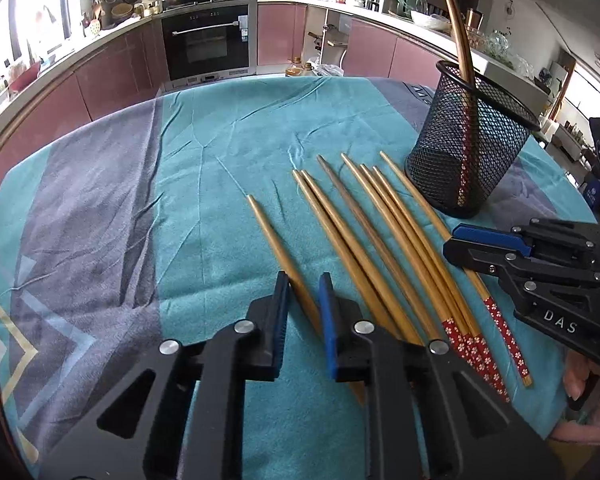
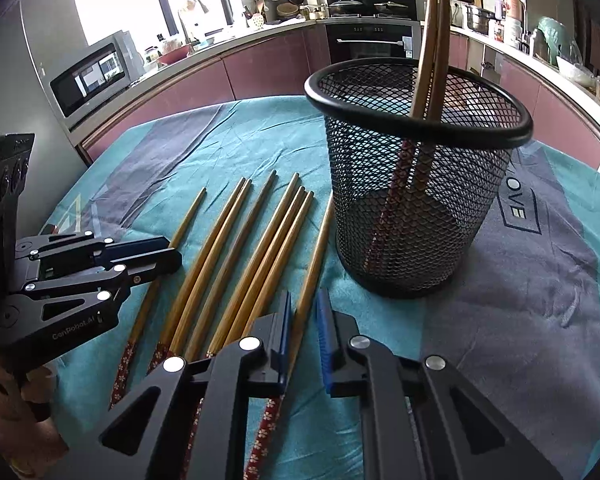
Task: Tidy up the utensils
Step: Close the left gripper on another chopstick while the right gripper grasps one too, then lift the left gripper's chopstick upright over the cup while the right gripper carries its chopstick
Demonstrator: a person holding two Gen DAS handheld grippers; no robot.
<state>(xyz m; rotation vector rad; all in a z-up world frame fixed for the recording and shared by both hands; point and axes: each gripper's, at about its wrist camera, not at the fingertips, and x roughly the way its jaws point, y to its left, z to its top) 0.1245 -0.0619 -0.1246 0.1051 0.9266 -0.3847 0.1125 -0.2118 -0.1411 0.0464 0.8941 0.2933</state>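
Several wooden chopsticks (image 1: 376,240) with red flowered ends lie side by side on the teal cloth, tips pointing away; they also show in the right wrist view (image 2: 236,256). A black mesh cup (image 1: 470,140) stands upright at the right and holds two chopsticks; it also shows in the right wrist view (image 2: 416,176). My left gripper (image 1: 304,292) is open, low over the leftmost chopstick (image 1: 278,248), which lies between its jaws. My right gripper (image 2: 304,312) is open, straddling the rightmost chopstick (image 2: 314,252); in the left wrist view it (image 1: 454,240) sits beside the cup.
The table is covered by a teal and grey cloth (image 1: 140,200). Behind it run pink kitchen cabinets, an oven (image 1: 210,40) and a cluttered counter. A microwave (image 2: 92,76) stands at the left in the right wrist view.
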